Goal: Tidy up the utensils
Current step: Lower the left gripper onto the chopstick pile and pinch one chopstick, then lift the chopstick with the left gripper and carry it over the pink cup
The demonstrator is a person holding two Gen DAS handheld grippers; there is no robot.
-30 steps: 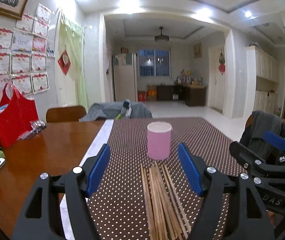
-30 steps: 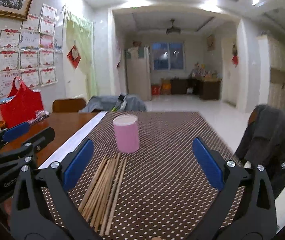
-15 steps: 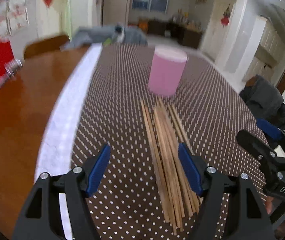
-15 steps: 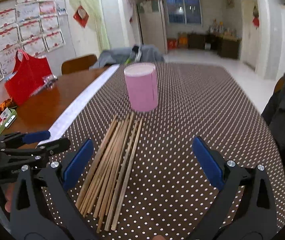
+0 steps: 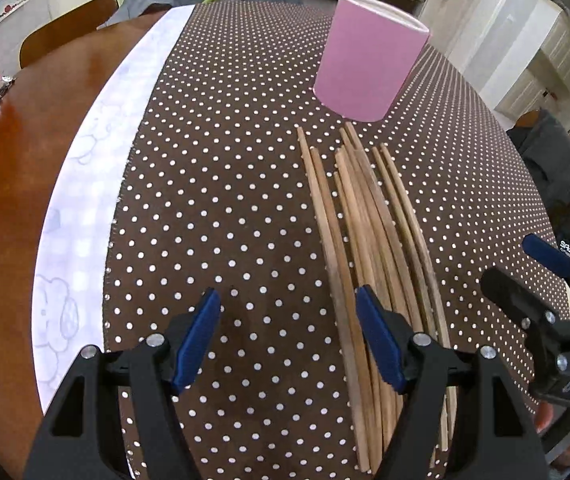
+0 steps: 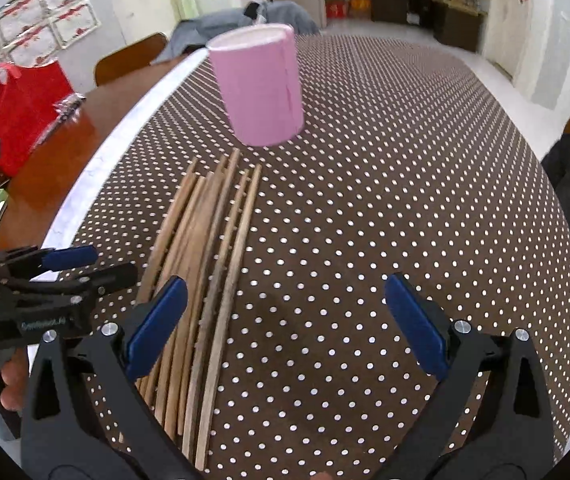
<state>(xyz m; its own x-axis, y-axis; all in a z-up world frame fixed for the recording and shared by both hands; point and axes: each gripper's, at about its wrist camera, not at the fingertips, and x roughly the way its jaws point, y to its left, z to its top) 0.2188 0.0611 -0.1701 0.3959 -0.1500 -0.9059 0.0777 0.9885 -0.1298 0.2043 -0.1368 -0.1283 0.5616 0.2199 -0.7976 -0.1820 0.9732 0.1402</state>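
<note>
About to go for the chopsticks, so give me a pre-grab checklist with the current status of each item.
1. Left tool open, nothing between its pads: ok.
2. Right tool open, empty: ok.
3. Chopsticks lie flat in one bundle on the dotted cloth: ok.
4. Pink cup upright, beyond the chopstick tips: ok.
5. Cup empty inside: cannot tell.
6. Left tool centred over the bundle: not ok, only its right pad overlaps it.
</note>
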